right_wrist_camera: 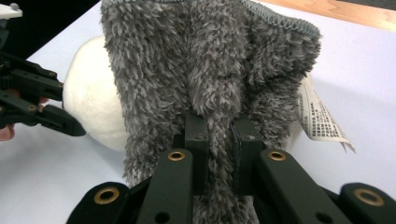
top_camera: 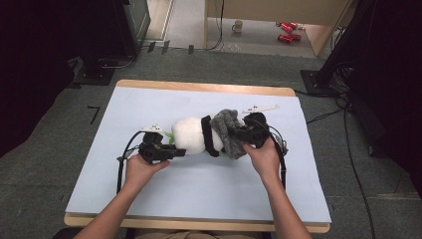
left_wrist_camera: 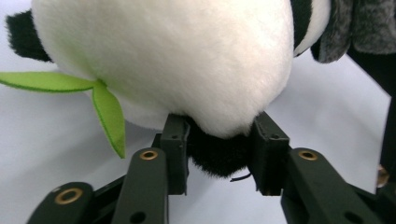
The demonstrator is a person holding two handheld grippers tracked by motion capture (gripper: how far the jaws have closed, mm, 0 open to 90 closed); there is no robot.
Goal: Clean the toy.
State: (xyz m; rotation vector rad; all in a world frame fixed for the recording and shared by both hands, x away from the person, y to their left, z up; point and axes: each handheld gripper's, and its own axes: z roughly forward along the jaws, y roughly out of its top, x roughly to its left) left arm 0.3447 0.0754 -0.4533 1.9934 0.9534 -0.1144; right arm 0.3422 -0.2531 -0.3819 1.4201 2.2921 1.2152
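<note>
White plush panda: lies mid-table, my landmark.
Left gripper: my left hand holds it level at the panda's left end, jaws narrow around a black tuft.
Right gripper: my right hand, at the panda's right end, pinches the grey fuzzy cloth.

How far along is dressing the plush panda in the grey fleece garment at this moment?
Partly done: the grey fleece garment already covers one end of the plush panda. In hand: the right tool is shut on the fleece, the left tool flanks a black plush part. Left: most of the white body is bare.
</note>
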